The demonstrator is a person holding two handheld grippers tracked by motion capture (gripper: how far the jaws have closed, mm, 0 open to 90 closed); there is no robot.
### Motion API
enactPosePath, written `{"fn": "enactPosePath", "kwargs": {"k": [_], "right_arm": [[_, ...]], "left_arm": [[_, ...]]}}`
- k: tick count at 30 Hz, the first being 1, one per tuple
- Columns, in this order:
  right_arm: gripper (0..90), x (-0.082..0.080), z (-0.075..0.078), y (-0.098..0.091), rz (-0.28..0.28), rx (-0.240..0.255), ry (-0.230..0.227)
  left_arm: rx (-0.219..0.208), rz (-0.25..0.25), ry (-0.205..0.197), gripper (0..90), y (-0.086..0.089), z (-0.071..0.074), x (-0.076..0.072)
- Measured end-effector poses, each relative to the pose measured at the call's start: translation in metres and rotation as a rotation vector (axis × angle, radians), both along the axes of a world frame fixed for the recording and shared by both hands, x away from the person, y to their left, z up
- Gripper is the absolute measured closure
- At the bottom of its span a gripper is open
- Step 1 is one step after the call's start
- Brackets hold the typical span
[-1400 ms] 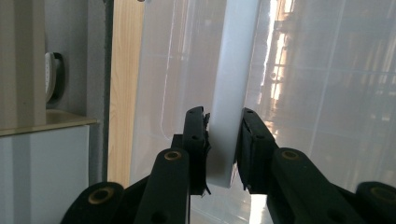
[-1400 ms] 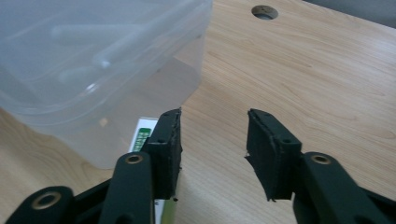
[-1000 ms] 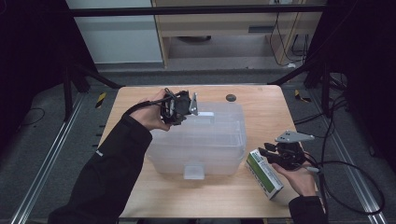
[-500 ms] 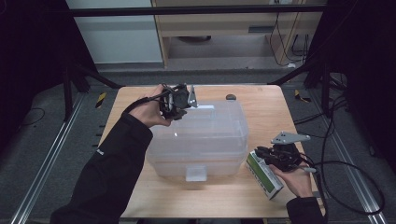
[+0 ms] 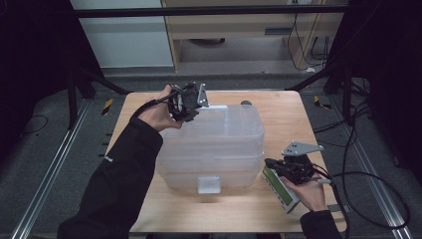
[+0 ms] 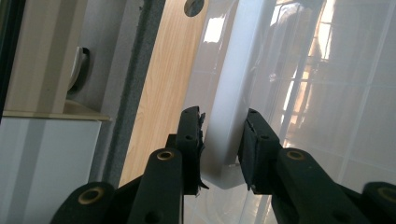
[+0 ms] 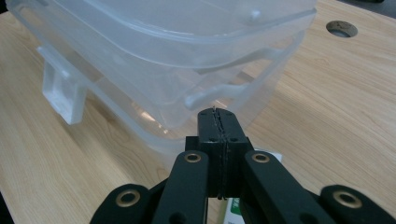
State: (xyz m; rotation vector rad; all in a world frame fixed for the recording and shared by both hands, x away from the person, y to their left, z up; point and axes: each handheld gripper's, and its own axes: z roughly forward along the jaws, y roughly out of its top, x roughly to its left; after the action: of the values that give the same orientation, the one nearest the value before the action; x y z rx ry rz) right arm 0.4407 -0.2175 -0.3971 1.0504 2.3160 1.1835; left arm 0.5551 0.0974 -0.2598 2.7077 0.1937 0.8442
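**Clear bin, both grippers at its edges**

Upper left of centre in the high view, we see the left gripper [image 5: 191, 105] with narrow-set jaws straddling the white latch tab [image 6: 229, 116] of the clear plastic bin [image 5: 219, 144], mid-table. Lower right, the right gripper [image 5: 276, 165] has just closed; jaws meet with nothing between, above the green-white box [image 5: 279, 188].
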Motion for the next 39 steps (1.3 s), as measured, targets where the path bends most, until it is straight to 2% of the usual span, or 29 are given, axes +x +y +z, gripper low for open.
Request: {"fn": "enactPosePath", "kwargs": {"k": [14, 24, 30, 34, 39], "right_arm": [[90.0, 0.005, 0.004, 0.001, -0.001, 0.104, -0.037], [90.0, 0.004, 0.007, 0.004, -0.003, 0.099, -0.055], [90.0, 0.004, 0.004, 0.004, 0.000, 0.083, -0.045], [90.0, 0.004, 0.004, 0.004, 0.001, 0.083, -0.045], [90.0, 0.004, 0.004, 0.004, 0.005, 0.078, -0.043]], "left_arm": [[-0.010, 0.015, 0.008, 70.1, 0.000, 0.002, 0.006], [-0.010, 0.002, 0.024, 69.5, 0.001, 0.001, 0.004], [0.000, 0.005, 0.044, 60.7, 0.003, -0.002, 0.002], [-0.016, -0.003, 0.050, 56.3, 0.007, -0.002, -0.003], [-0.061, -0.003, 0.047, 54.7, 0.017, 0.011, -0.015]]}}
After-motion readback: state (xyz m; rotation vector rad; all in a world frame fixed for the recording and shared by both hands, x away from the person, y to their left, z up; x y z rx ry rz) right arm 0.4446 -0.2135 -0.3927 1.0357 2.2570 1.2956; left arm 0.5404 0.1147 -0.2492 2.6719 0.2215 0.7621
